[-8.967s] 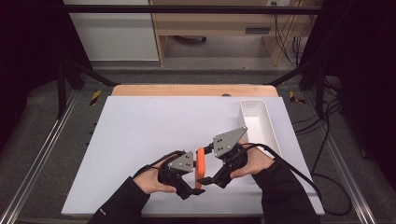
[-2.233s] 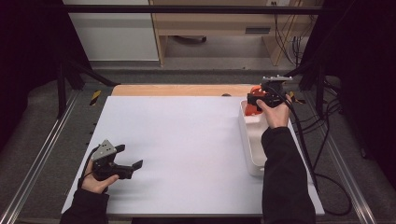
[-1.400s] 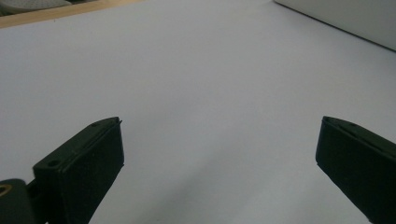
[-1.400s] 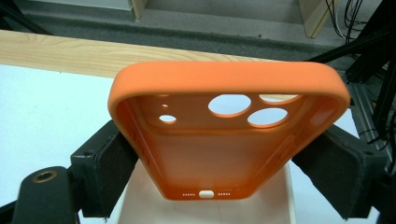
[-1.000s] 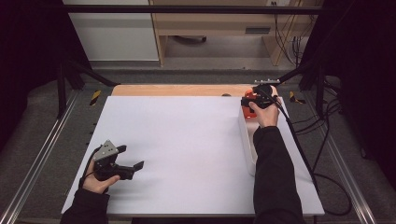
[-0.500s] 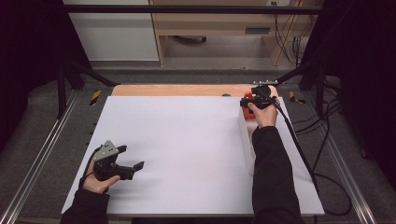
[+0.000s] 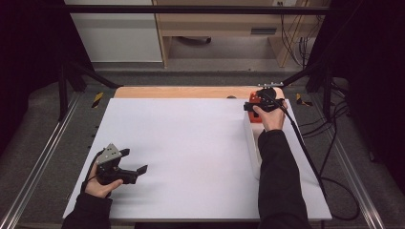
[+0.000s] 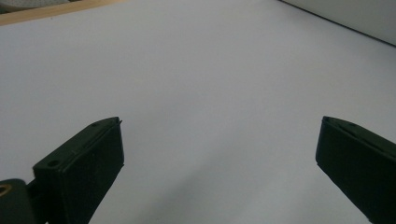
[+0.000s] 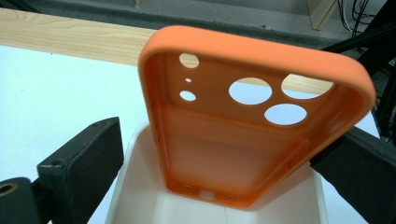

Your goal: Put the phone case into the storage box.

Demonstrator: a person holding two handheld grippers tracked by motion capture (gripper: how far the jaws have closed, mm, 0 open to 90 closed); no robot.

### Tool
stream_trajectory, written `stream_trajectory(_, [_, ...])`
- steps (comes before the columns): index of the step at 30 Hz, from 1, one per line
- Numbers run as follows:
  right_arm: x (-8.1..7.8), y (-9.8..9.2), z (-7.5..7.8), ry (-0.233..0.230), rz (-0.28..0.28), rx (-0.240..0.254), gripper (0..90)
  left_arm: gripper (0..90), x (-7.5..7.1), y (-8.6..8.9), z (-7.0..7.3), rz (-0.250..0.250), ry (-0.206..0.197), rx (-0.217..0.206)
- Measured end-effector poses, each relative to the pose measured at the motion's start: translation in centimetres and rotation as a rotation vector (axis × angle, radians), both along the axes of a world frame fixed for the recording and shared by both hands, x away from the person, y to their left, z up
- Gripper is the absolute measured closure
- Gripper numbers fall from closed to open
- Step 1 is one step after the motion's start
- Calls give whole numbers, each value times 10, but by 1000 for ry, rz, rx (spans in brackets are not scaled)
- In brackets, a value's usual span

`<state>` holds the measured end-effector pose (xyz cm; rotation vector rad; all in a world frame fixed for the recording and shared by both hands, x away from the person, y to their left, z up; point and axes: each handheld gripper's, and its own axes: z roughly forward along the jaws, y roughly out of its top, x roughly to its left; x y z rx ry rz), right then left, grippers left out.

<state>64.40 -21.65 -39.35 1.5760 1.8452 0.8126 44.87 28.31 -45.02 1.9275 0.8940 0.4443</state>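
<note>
At the upper right of the high view, my right gripper [image 7: 258, 105] hangs over the far end of the white tray [image 9: 140, 186], its jaws just opened; the orange phone case [image 9: 243, 126] stands tilted in the tray between them. My left gripper [image 7: 131, 164], jaws wide and empty, rests low at the lower left of the bench [image 7: 191, 143].

Black sleeves; black grippers [image 7: 135, 172] (grey plate on left), trailing cable.
</note>
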Motion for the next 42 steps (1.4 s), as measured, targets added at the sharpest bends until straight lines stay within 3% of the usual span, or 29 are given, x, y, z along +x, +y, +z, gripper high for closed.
stream_trajectory(12, [-11, -7, 19, -66, 18, 25, 8, 4, 0, -1, 0, 0, -1, -1])
stream_trajectory(26, [-39, -1, 51, -141, 124, 53, 7, 4, 1, -2, 0, -3, -1, 1])
stream_trajectory(32, [-57, 3, 60, -177, 215, 83, 6, 4, 0, -2, 2, -4, -5, -7])
stream_trajectory(39, [-85, 13, 63, -211, 399, 45, 4, 3, 0, -2, 2, -2, -8, -10])
stream_trajectory(42, [-98, 17, 64, -237, 451, 55, 4, 2, 0, -2, 2, -4, -11, -10])
